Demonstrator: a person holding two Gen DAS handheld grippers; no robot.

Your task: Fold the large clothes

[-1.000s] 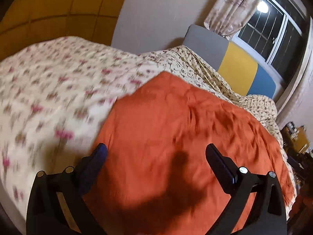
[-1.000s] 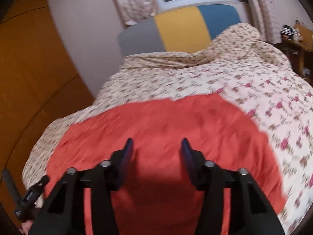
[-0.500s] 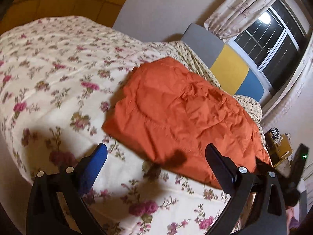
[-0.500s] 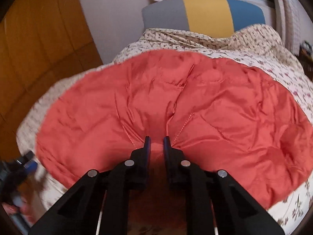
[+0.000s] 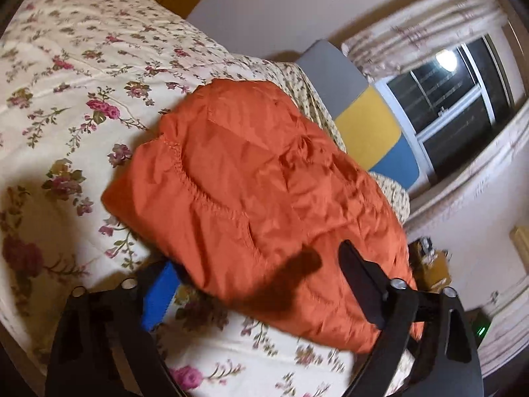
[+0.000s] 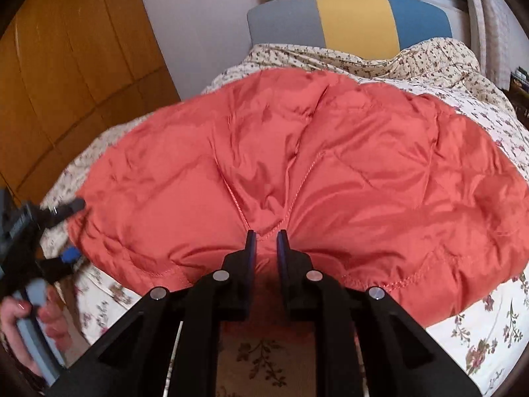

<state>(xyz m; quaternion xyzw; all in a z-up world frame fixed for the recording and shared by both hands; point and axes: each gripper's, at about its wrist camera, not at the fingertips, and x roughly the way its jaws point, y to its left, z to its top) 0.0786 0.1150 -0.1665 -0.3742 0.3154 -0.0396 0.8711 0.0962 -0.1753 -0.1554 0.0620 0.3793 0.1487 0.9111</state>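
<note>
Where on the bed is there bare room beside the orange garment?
Free: floral quilt left of the orange jacket toward the wooden wardrobe, and the strip right of it. Crowded: the near hem, where the right gripper pinches fabric and the left gripper is closing.

A floral-quilted bed (image 6: pixel 489 314) meets a grey-yellow-blue headboard (image 6: pixel 353 20) below a dark window (image 5: pixel 463 106).
</note>
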